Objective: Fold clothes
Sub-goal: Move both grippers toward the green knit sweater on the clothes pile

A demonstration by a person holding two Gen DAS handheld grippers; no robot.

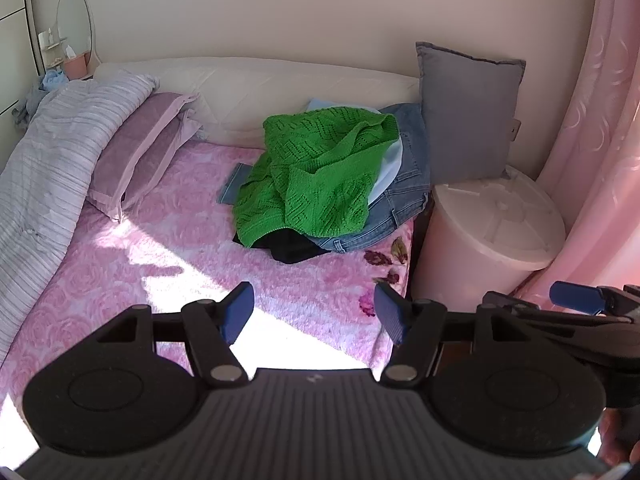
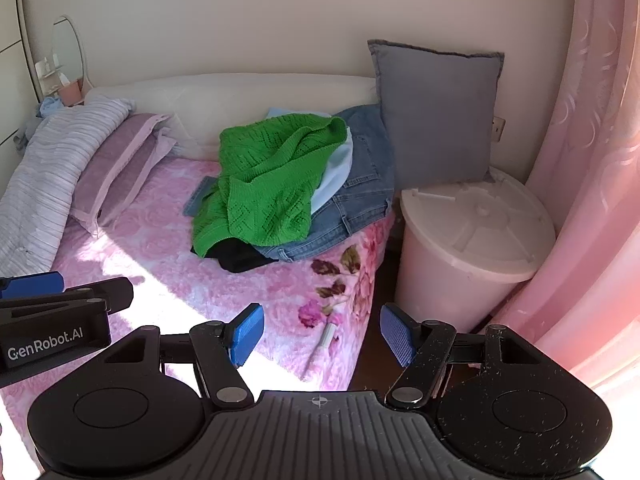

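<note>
left wrist | green sweater (image 1: 316,172) atop clothes pile, well ahead | left claw (image 1: 314,312), right claw (image 2: 322,334) wide, empty

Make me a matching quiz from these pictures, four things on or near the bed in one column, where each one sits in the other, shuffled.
Things:
1. green knitted sweater
2. blue denim jeans
3. grey square cushion
4. lilac pillow

Places:
A. leaning on the wall above the white lidded bin
B. top of the clothes pile
C. beside the striped quilt
D. under the sweater, at the bed's edge

Pairs: 1-B, 2-D, 3-A, 4-C
</note>
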